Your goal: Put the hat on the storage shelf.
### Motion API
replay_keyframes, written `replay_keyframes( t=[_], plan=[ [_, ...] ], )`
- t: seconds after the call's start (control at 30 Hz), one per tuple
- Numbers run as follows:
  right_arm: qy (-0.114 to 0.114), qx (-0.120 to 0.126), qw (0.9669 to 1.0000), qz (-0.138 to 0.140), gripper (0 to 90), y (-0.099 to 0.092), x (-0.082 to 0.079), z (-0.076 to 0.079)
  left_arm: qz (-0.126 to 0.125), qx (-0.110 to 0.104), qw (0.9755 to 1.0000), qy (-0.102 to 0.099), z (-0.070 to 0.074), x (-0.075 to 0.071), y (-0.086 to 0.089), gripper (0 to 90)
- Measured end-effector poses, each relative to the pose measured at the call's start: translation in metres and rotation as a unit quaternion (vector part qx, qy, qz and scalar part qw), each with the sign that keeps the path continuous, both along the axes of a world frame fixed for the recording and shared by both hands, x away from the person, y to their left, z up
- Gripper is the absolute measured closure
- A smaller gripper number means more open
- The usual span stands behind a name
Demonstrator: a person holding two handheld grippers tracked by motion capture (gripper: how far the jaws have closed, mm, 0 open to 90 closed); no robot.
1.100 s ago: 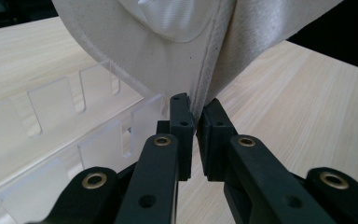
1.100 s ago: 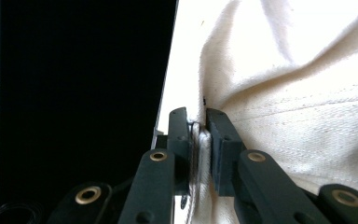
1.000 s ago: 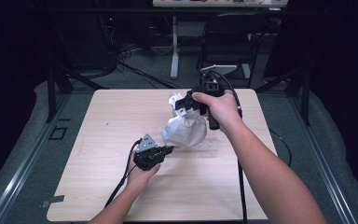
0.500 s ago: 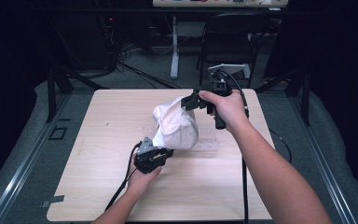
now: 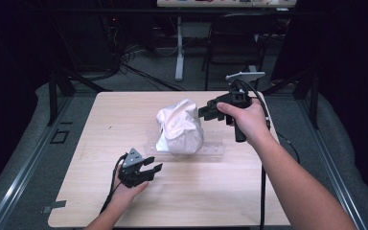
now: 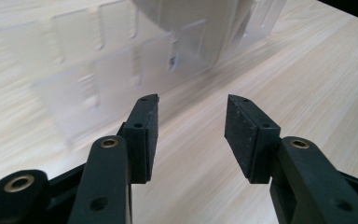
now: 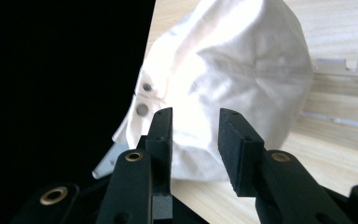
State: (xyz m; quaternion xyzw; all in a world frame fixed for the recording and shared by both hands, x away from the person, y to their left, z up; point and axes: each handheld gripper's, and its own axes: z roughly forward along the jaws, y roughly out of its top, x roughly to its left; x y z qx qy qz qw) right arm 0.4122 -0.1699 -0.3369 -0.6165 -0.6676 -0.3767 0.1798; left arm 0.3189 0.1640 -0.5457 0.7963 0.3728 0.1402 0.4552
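A white cloth bundle point(image 5: 179, 128) with snap buttons stands on a clear plastic piece point(image 5: 213, 148) in the middle of the wooden table point(image 5: 91, 143). My left gripper point(image 5: 154, 166) rests low on the table in front of the bundle and to its left. Its jaws have just been opening and nothing is between them point(image 6: 193, 100); the clear plastic piece point(image 6: 98, 70) lies just ahead. My right gripper point(image 5: 203, 114) hovers at the bundle's right side. Its jaws have also just been opening, with a gap and no cloth between them point(image 7: 196, 116); the cloth point(image 7: 242, 65) sits right behind.
The table has bare wood on the left and along its front edge. A chair point(image 5: 239, 43) and a desk leg point(image 5: 178, 52) stand on the dark floor beyond the far edge. Cables trail from both grippers.
Both grippers have opened and let go of the cloth. The left one drew back toward the near left, the right one pulled away to the right. The bundle now stands by itself.
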Motion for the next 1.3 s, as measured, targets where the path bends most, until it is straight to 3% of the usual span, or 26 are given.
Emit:
replay_keyframes(
  t=[0.17,0.33,0.5,0.57,0.7,0.8,0.93,1.07,1.17,1.3],
  plan=[
    [-0.013,-0.016,0.9998,0.000,63.3,-0.014,-0.015,-0.012,0.015,-0.003,0.9997,0.019,-0.002,-0.010,0.029,53.6],
    [-0.018,-0.025,0.9995,-0.002,61.0,-0.026,-0.026,-0.028,0.032,0.026,0.9990,0.018,-0.009,-0.017,0.051,52.9],
    [-0.056,-0.075,0.9956,-0.001,60.3,-0.035,-0.045,-0.053,0.065,0.011,0.9975,0.028,-0.013,-0.014,0.072,52.7],
    [-0.064,-0.076,0.9950,-0.006,59.6,-0.037,-0.051,-0.063,0.078,0.005,0.9967,0.025,-0.014,-0.011,0.076,52.1],
    [-0.077,-0.073,0.9943,0.012,58.9,-0.042,-0.061,-0.091,0.091,0.009,0.9954,0.031,-0.018,-0.005,0.080,52.1],
    [-0.097,-0.088,0.9910,0.028,59.3,-0.043,-0.071,-0.112,0.097,0.006,0.9948,0.031,-0.020,-0.004,0.083,51.9],
    [-0.126,-0.105,0.9863,0.019,59.7,-0.047,-0.087,-0.136,0.102,0.002,0.9943,0.033,-0.022,-0.003,0.082,51.6],
    [-0.153,-0.135,0.9789,-0.011,60.0,-0.054,-0.101,-0.161,0.101,0.003,0.9944,0.032,-0.023,-0.003,0.080,51.6],
    [-0.176,-0.159,0.9708,-0.032,59.6,-0.059,-0.109,-0.178,0.098,0.005,0.9947,0.031,-0.023,-0.004,0.078,51.5],
    [-0.179,-0.151,0.9714,-0.039,57.2,-0.067,-0.116,-0.200,0.100,0.006,0.9944,0.034,-0.024,-0.002,0.078,51.4]
  ],
)
